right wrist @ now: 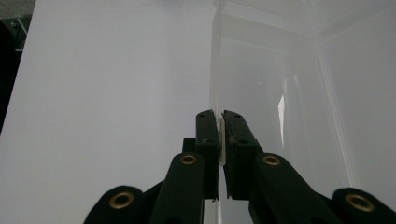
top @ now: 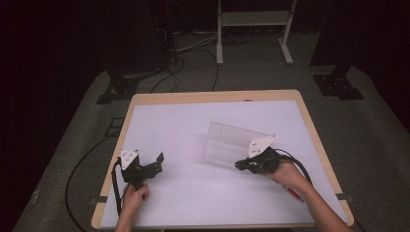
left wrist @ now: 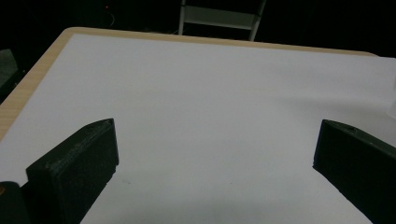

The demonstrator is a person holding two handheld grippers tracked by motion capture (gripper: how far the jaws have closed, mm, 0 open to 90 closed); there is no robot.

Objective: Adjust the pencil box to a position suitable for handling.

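Item: clear, thin-walled rectangular plastic box [top: 232,145], translucent, with faint ribs or dividers inside. It rests tilted on the white table cover, directly ahead of the right gripper [top: 240,165], whose fingertips are clenched on its near wall. In the right gripper view the wall's edge [right wrist: 220,140] is a pale strip pinched between the two black pads [right wrist: 208,135]; the box body extends beyond and to one side of the tips.

Left gripper [top: 158,160]: released, jaws wide apart with bare cover between them in the left gripper view; nothing held. The box lies well apart from its fingers, off to their far side.

Step in hand, as judged: tipping or repositioning the box by its wall. To do it well:
- keep the pinch square on the wall, since thin plastic will likely flex or slip from a shallow bite;
- move slowly, so the far edge pivots on the cover rather than skidding;
- bring the open left fingers to the opposite wall if the box starts to twist.

Surface: white sheet [top: 193,193] over a light wooden tabletop [top: 217,95], wood showing as a border. A small red object [top: 294,193] lies behind the right fingers, beside the forearm; what it is cannot be told.

Room: dark; grey floor, black cables [top: 82,164], a white metal frame [top: 254,29] beyond the table, black stand bases [top: 338,84] either side.
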